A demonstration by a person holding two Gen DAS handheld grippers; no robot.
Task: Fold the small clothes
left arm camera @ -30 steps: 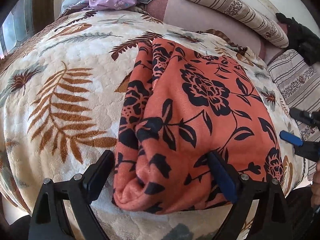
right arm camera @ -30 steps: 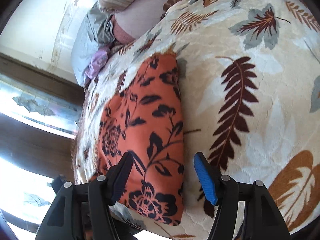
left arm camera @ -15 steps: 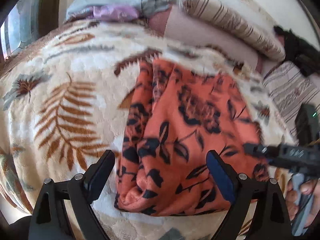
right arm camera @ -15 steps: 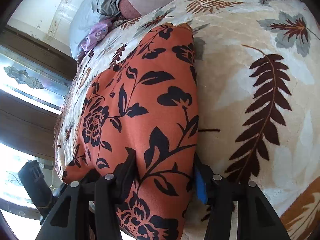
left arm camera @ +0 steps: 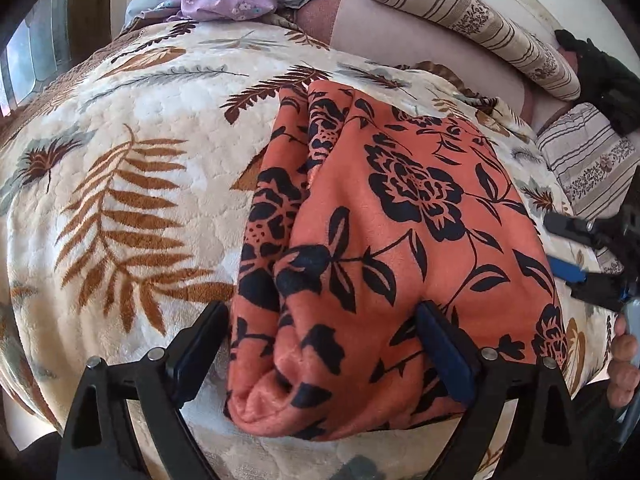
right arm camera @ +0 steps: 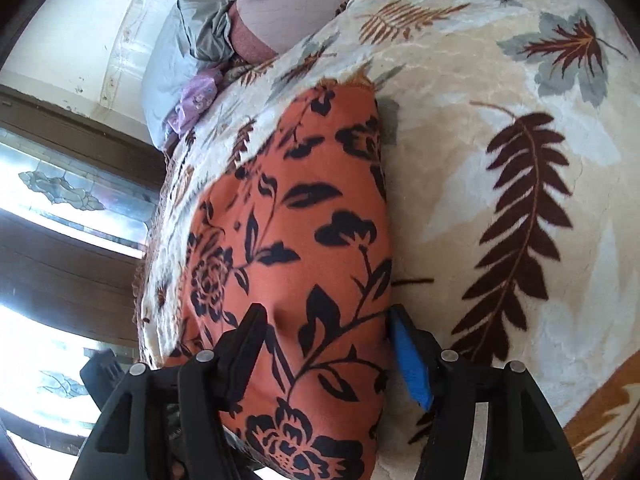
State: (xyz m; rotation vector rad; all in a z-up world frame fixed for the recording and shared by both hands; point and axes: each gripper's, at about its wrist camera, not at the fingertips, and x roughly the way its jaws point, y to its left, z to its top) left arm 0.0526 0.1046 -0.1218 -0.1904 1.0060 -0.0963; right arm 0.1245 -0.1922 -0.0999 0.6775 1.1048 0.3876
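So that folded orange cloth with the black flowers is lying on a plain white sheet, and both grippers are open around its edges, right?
Not quite. The orange cloth lies on a cream blanket patterned with brown and grey leaves, not a plain white sheet; both wrist views show it. The left gripper and right gripper are indeed open around its edges.

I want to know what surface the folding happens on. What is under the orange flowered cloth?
The orange cloth lies on a cream leaf-print blanket, which shows all around it. The part of the blanket beneath the cloth is covered, so anything lying there cannot be seen.
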